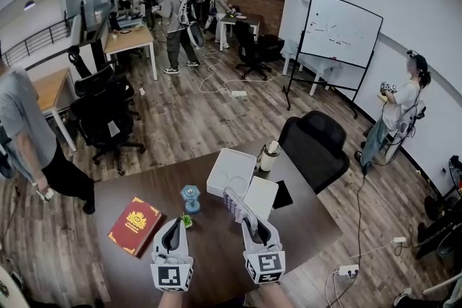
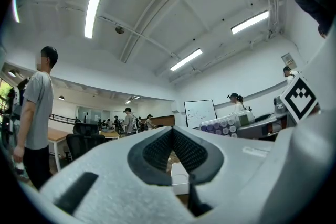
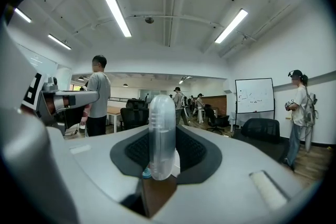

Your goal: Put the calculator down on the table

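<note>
Head view: my left tool (image 1: 175, 226) and right tool (image 1: 244, 218) point level over the tabletop's (image 1: 144, 184) near edge, the right clamped on the calculator (image 1: 234, 204), held above it. Left gripper view alone shows its purple keys (image 2: 229, 125); left tool closed, empty.

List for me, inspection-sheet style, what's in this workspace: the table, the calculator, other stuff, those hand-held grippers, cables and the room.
Surface: brown table on a wooden floor.
Job's things: calculator held over the table, not yet set down.
Clutter: red book, small blue object, white box, smaller white box, bottle, flat black item.
Grippers: left gripper shut, nothing in it; right gripper shut on the calculator.
Cables: white cables on the floor by the far desks; power strip beside the table.
Surroundings: black office chair, whiteboard, several people standing.
</note>
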### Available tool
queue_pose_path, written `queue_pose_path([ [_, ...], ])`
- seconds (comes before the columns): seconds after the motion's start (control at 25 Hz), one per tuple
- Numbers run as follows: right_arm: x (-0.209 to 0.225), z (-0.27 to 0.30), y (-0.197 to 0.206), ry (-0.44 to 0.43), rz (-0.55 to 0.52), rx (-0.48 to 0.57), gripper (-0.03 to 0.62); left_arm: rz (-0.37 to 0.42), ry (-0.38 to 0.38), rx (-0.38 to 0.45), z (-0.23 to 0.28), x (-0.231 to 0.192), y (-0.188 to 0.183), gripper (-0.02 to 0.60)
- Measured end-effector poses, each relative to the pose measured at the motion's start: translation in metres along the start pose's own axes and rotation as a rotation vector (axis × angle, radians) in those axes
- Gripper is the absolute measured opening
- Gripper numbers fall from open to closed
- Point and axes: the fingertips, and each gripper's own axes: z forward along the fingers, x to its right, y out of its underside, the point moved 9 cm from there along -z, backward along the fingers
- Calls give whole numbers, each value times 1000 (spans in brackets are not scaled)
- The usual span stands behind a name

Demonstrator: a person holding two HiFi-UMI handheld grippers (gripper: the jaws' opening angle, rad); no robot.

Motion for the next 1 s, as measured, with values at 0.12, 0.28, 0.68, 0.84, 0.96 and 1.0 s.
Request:
queue_pose_path([
  [0.12, 4, 1, 1, -17, 53, -2, 115, 2, -5, 1, 0, 1, -1, -5],
  [0.28, 4, 4, 5, -53, 220, 10, 115, -15, -17, 4, -4, -1, -4, -5],
  [0.68, 11, 16, 41, -151, 1174, 74, 115, -18, -42, -1, -11, -9, -6, -5],
  [0.84, 8, 15, 67, -146, 1510, 108, 115, -19, -56, 3, -12, -9, -9, -5],
  [0.96, 1, 16, 82, -123, 1632, 95, 115, -27, -55, 4, -13, -11, -9, -5],
  [1.0, 0, 15, 84, -120, 1637, 89, 115, -27, -53, 4, -14, -10, -9, -5],
])
